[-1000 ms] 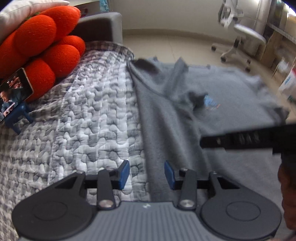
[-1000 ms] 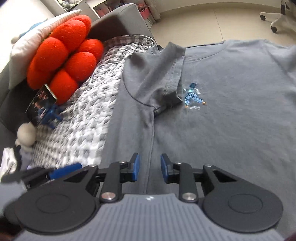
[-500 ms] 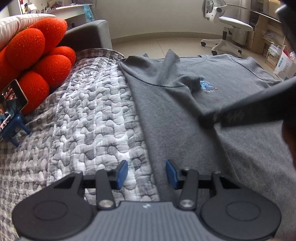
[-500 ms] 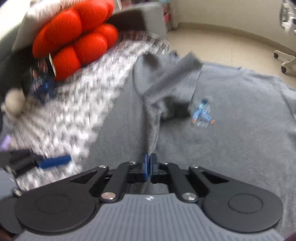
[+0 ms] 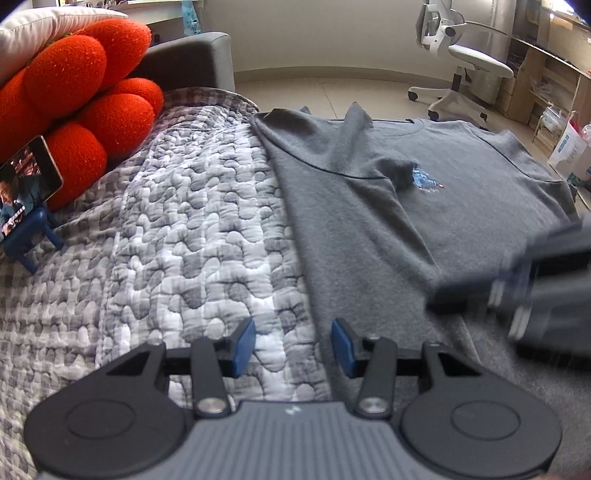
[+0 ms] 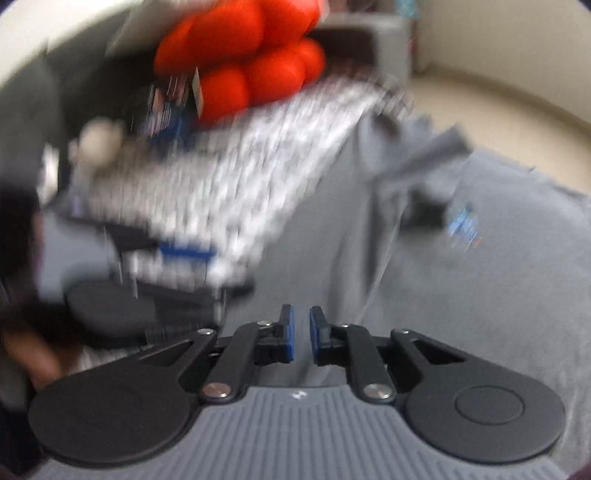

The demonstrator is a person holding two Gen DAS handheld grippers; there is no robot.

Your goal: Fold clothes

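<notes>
Grey T-shirt [image 5: 369,236] lies lengthwise, collar seemingly farthest from both tongs.

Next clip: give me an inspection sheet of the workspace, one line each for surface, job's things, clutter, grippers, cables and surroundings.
Surface: quilted grey-and-white cover on a grey sofa.
Job's things: grey T-shirt spread flat, one sleeve folded over the chest beside a small blue print.
Clutter: red cushion, white pillow, phone on a blue stand.
Grippers: left gripper open above the shirt's edge, empty; right gripper over the shirt, jaws opening, narrow gap, picture too blurred to tell if cloth is between them.
Cables: nothing seen.
Surroundings: tiled floor, white office chair, shelving.
</notes>
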